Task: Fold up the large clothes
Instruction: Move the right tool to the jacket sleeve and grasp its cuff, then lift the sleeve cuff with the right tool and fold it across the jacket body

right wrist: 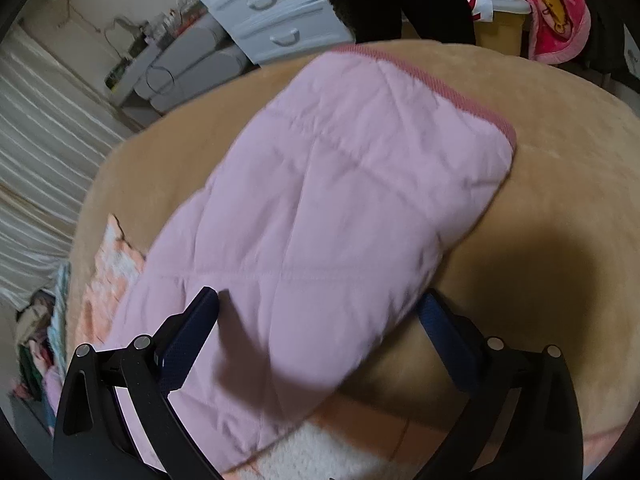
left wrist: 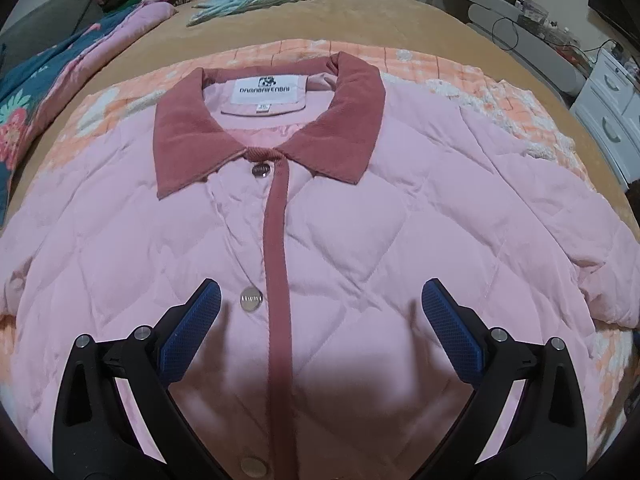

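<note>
A pink quilted jacket (left wrist: 352,224) lies front-up and buttoned on the bed, with a dusty-red collar (left wrist: 192,136) and a red placket strip (left wrist: 278,264) down its middle. My left gripper (left wrist: 320,300) hovers open over the chest, one blue pad on each side of the placket, nothing between them. In the right wrist view one sleeve (right wrist: 340,200) of the jacket stretches away across the bed, ending in a red-trimmed cuff (right wrist: 432,76). My right gripper (right wrist: 320,304) stands open astride the sleeve's near part, its pads not pressing the cloth.
An orange-and-white blanket (left wrist: 500,92) lies under the jacket on the tan bedspread (left wrist: 360,16). Piled clothes and a floral quilt (left wrist: 32,92) sit at the left, a light-blue garment (left wrist: 256,0) at the far end. White drawers (right wrist: 272,12) stand beside the bed.
</note>
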`<state>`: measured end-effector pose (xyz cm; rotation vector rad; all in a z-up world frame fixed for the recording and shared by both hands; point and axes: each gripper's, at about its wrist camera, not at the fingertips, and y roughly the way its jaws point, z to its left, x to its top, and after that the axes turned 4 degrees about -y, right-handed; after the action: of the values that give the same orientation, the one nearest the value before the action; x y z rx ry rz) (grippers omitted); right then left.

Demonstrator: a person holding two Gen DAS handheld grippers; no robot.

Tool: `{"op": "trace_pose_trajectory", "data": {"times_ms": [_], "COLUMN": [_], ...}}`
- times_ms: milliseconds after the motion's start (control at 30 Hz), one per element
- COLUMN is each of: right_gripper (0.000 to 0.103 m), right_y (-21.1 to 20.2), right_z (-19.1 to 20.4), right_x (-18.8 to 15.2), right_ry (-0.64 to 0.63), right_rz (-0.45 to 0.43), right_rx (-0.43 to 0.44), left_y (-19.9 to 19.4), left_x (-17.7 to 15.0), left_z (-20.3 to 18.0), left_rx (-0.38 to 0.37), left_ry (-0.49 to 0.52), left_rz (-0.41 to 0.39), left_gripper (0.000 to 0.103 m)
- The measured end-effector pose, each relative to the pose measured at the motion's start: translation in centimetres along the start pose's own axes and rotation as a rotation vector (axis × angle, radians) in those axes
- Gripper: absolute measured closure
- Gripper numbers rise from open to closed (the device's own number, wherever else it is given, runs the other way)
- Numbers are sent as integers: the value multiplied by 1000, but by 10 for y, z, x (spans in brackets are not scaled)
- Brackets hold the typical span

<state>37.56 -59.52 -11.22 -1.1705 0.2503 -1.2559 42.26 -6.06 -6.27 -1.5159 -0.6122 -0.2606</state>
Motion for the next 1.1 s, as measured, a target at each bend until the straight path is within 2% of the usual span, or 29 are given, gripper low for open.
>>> {"op": "trace_pose_trajectory", "data": {"times_ms": [133,233,300,400,500,700,967,1100], "right_gripper": [6,32,65,82,86,88,89,89], "right_y": [2,3,1,-16,-42,-99,-163,-184], "right_z": [-9,-15,-16,1,31,87,186,225], "right_x": [7,11,16,20,19,13,-40,-69], "right_ry": [39,40,32,-67,-194,-378,-633,-713], "right_rz": [-43,-73,-71,-101,-150,-228,-291,-295], "right_rx": [55,47,110,141,173,259,360,415], "left_y": [-1,-6,-12,-22,-32,-54,-91,-108], "left_x": [5,9,10,13,16,22,37,43], "left_z": [4,5,6,9,12,22,59,81], "left_rx": [-18,-20,-21,-31,-24,-37,-48,-52], "left_ry": [-9,2,14,24,29,27,-17,-24], "left_rz": [-9,-32,-52,-77,-99,-110,-125,-144], "left_gripper": [9,9,9,9,9,9,9,9]}}
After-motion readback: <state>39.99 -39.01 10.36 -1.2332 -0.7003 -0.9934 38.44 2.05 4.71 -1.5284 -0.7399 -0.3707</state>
